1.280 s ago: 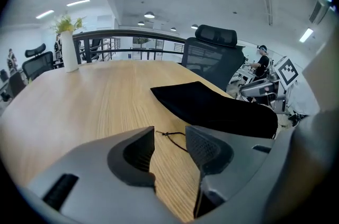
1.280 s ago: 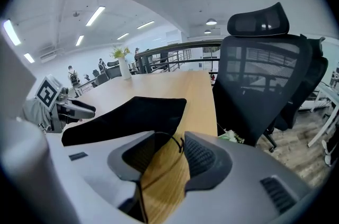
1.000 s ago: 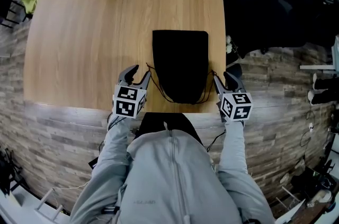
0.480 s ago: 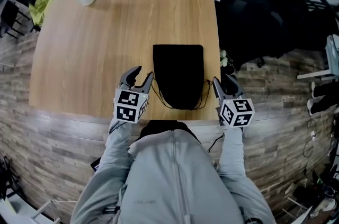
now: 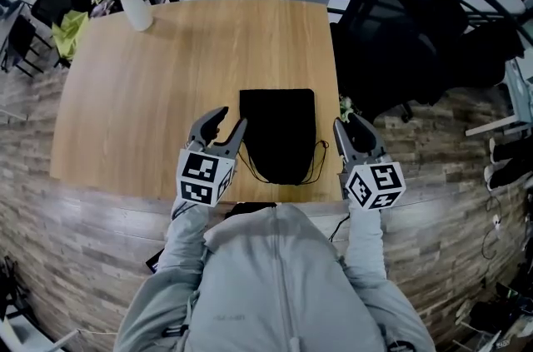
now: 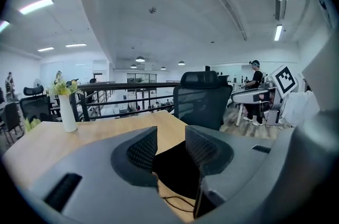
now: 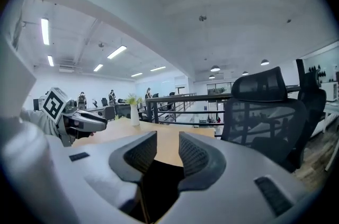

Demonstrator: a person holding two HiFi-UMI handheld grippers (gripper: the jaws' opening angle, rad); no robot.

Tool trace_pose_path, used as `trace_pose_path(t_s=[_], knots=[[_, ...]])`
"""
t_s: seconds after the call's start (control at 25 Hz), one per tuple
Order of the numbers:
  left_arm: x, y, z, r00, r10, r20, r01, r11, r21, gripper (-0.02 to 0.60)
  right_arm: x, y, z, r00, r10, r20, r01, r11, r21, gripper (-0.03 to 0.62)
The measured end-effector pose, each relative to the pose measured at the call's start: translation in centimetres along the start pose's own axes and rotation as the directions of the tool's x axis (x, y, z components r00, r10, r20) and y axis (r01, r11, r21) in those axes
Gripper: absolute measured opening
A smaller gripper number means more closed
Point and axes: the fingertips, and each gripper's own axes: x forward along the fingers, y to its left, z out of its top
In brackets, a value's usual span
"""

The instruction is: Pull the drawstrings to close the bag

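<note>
Tool in left hand (image 5: 229, 122) hovers beside bag (image 5: 279, 130), nearly level (jaws apart).

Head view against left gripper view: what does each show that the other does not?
Only the head view: the whole black bag, lying flat, and the wearer's grey jacket. Only the left gripper view: ceiling lights and a bystander far off at the right. Both: the left gripper, jaws apart with nothing between them, the wooden table, the vase of flowers, a black office chair.

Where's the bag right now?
Head view: the black bag lies flat on the wooden table, near edge, right of centre, beside the left gripper.
</note>
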Motion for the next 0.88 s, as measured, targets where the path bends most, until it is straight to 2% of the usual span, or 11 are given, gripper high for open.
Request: trace_pose_path(t_s=[0.2, 0.36, 0.48, 0.88], knots=[[-0.7, -0.3, 1.6, 0.998, -0.006, 0.062, 0.009, 0.999, -0.042, 0.125, -0.4, 1.0, 2.9, 0.996, 0.023, 0.085, -0.020, 0.999, -0.029, 0.080], [-1.1, -0.9, 2.0, 0.995, -0.044, 0.095, 0.053, 0.994, -0.100, 0.059, -0.8, 2.1, 3.4, 0.993, 0.041, 0.107, -0.036, 0.998, -0.047, 0.047], [-1.4, -1.3, 1.8, 0.994, -0.063, 0.093, 0.074, 0.990, -0.120, 0.034, -1.0, 2.5, 3.2, 0.992, 0.039, 0.119, -0.032, 0.998, -0.059, 0.024], [-2.0, -2.9, 0.6, 0.992, -0.099, 0.079, 0.108, 0.987, -0.118, 0.026, -2.7, 2.0, 2.5, 0.992, -0.007, 0.127, 0.011, 0.999, -0.034, 0.023]])
